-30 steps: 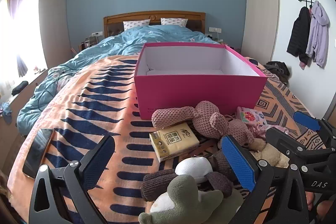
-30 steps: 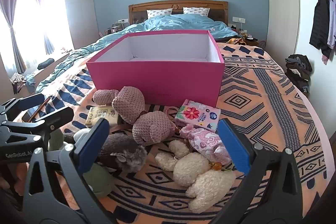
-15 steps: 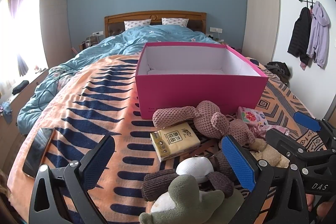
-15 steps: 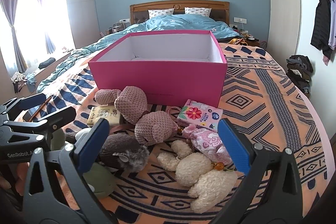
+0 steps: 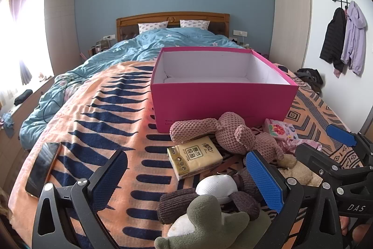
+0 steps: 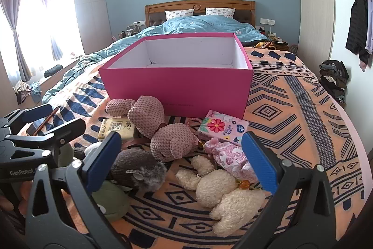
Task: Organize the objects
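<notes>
An empty pink box (image 5: pixel 221 99) (image 6: pixel 177 85) stands on the patterned bedspread. In front of it lies a heap: a pink knitted plush (image 5: pixel 233 132) (image 6: pixel 160 130), a yellow tissue pack (image 5: pixel 194 156) (image 6: pixel 117 128), a floral tissue pack (image 6: pixel 222 127), a pink pouch (image 6: pixel 230 155), a cream plush (image 6: pixel 221 188), a brown plush (image 5: pixel 235 197) (image 6: pixel 137 169) and a green plush (image 5: pixel 205 223). My left gripper (image 5: pixel 186 179) is open above the brown and green plush. My right gripper (image 6: pixel 179 160) is open over the pile's middle. Neither holds anything.
A phone (image 5: pixel 42 168) lies near the bed's left edge. A blue duvet (image 5: pixel 144 46) and pillows fill the far half of the bed. Jackets (image 5: pixel 342 39) hang on the right wall. Bare bedspread (image 6: pixel 303 109) stretches right of the box.
Both views have shifted slightly forward and up toward the box; the objects on the bed have not moved and both grippers stay open.
</notes>
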Tool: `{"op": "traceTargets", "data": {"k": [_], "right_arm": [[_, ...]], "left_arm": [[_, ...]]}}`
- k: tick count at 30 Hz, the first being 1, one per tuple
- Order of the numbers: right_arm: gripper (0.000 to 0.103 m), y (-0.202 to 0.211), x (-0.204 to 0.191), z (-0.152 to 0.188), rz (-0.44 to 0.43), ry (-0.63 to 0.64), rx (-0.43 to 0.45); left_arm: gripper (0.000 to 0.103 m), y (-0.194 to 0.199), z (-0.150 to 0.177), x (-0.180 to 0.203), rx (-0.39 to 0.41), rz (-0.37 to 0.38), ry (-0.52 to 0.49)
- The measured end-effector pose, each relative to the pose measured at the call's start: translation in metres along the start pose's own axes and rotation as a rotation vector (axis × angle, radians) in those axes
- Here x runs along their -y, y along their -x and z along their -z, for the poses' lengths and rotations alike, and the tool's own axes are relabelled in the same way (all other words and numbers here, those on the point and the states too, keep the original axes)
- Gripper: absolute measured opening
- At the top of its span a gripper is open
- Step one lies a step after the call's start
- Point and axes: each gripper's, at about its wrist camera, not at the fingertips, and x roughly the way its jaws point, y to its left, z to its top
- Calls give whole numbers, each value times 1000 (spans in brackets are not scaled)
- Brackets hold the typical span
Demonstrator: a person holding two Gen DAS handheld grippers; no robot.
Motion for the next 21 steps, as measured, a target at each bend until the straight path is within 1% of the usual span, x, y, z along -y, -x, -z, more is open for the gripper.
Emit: {"op": "traceTargets", "data": {"k": [15,21], "right_arm": [[103,0,-1,0,-10,3,0],[103,0,1,2,-38,4,-9]], "left_arm": [[103,0,0,-1,-1,-1,-1],[103,0,-1,-7,2,0,6]]}}
